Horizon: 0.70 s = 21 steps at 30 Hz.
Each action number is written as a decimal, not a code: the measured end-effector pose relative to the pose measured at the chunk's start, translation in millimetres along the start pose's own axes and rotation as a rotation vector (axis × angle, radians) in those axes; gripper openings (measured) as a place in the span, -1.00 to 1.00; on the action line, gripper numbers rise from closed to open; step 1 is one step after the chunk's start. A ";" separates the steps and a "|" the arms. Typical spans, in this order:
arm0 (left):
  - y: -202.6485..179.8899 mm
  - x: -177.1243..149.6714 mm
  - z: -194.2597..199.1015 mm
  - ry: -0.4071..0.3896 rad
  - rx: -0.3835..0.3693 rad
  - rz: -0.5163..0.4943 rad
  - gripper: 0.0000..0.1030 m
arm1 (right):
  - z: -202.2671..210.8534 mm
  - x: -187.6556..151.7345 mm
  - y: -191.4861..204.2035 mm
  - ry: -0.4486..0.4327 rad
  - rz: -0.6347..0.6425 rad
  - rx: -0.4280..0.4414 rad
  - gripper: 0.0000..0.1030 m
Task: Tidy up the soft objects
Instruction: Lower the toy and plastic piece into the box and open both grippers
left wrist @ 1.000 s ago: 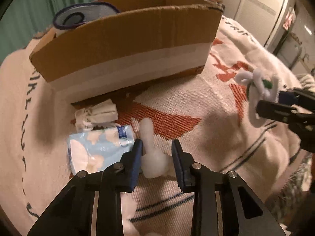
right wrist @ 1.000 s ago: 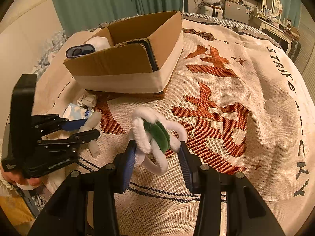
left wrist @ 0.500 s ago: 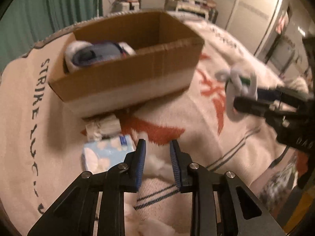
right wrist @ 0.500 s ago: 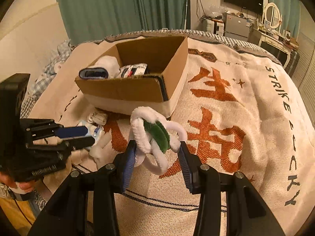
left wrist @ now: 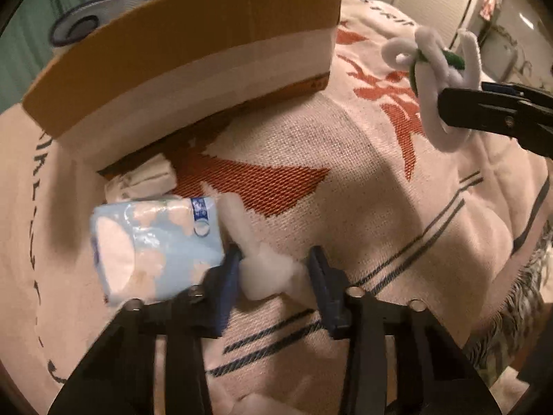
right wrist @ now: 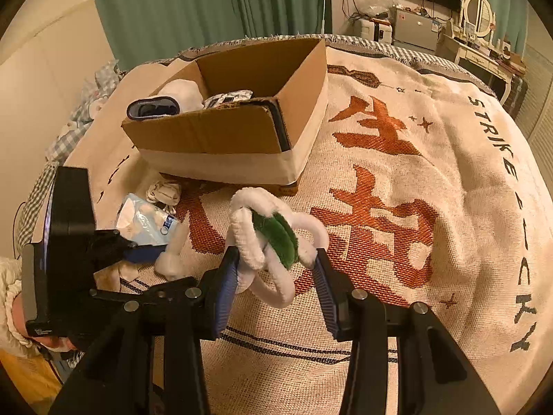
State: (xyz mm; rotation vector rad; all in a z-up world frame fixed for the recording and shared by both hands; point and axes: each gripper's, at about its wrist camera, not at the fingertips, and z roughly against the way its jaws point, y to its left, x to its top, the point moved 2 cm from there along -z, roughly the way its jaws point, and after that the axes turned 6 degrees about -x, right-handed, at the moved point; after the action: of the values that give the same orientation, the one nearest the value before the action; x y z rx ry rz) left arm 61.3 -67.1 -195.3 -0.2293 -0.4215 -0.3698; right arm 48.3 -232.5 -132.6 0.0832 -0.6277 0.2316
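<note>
white plush piece (left wrist: pixel 266 269): on the blanket (left wrist: pixel 345 180), between the left gripper (left wrist: pixel 273 269) fingers, beside the tissue pack (left wrist: pixel 152 245).
left gripper: parted; left pad at the plush, right pad with a slight gap; no firm clamp visible.
white-and-green chenille toy (right wrist: pixel 269 238): lifted above the blanket, in front of the cardboard box (right wrist: pixel 221 135).
right gripper (right wrist: pixel 276 273): closed on the chenille toy.

Box wall (left wrist: pixel 193 52) hides most contents; rolled item (left wrist: pixel 90 17) seemingly fabric.
</note>
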 end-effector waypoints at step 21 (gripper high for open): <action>56.5 116.5 166.7 -0.424 -0.092 0.082 -0.58 | 55.9 108.4 22.3 -0.183 0.058 0.025 -0.18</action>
State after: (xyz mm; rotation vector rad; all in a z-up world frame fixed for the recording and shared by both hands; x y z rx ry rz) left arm 123.2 -2.3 -4.2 -0.4162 -0.8106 -0.2586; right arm 96.0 -198.5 -23.3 0.1110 -0.8104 0.2901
